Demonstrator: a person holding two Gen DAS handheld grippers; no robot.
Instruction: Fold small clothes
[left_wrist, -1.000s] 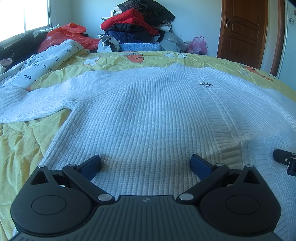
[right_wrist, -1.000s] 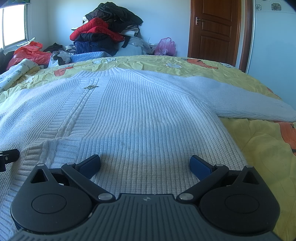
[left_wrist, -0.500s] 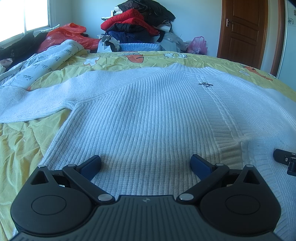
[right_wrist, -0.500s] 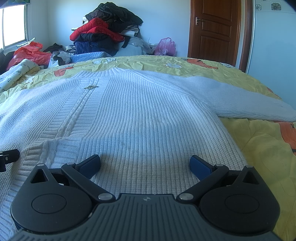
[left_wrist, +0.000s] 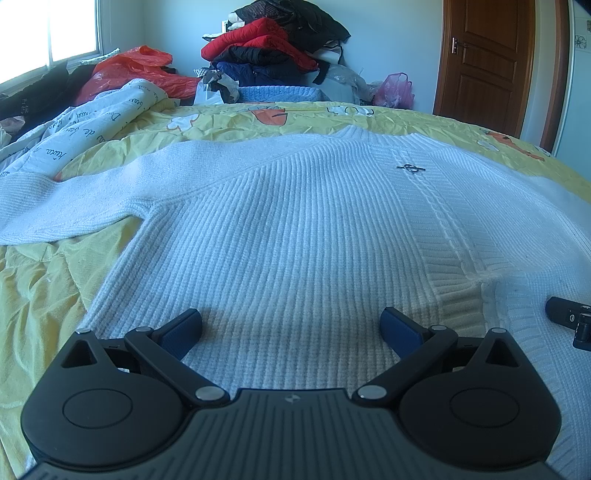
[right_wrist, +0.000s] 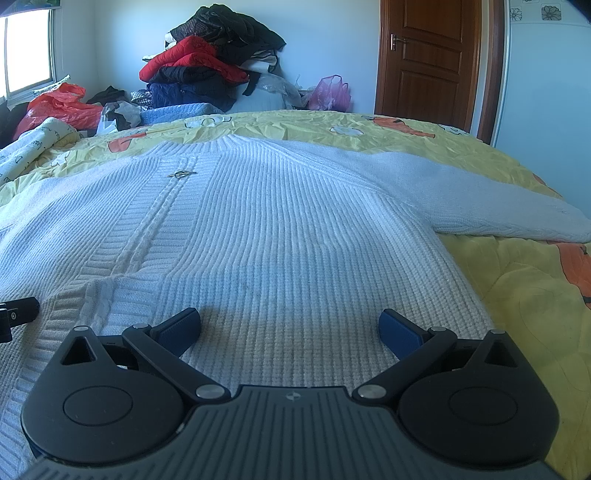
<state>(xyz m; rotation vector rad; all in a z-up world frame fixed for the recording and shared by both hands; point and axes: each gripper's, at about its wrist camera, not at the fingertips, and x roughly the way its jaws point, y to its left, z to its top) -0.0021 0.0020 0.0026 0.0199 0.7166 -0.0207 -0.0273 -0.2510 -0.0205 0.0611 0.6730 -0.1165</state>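
Sweater (left_wrist: 295, 229) spread flat on yellow quilt (left_wrist: 40, 295), hem nearest the jaws, collar far ahead, one sleeve out to each side. No fold made yet, so likely the opening step: picking a first grip.

Left gripper (left_wrist: 291, 325) low over the hem, jaws spread wide, nothing between them; knit lying just ahead of and under both fingers. Left sleeve (left_wrist: 62, 199) well off to the left of the jaws. Small metal clasp (left_wrist: 410, 168) far ahead and to the right.

Right gripper (right_wrist: 290, 325) likewise low over the hem, jaws wide apart and empty. Right sleeve (right_wrist: 480, 192) ahead and out to the right. Each tool's dark tip just visible at the edge of the other's view, so both side by side along the hem.

Both level, pointing straight up the garment toward the collar.

Next, probably: drop onto an edge, either hem corners or a sleeve, close on a single layer, lift and carry across. Loose ribbed knit likely to stretch and drag, so a firm pinch needed.
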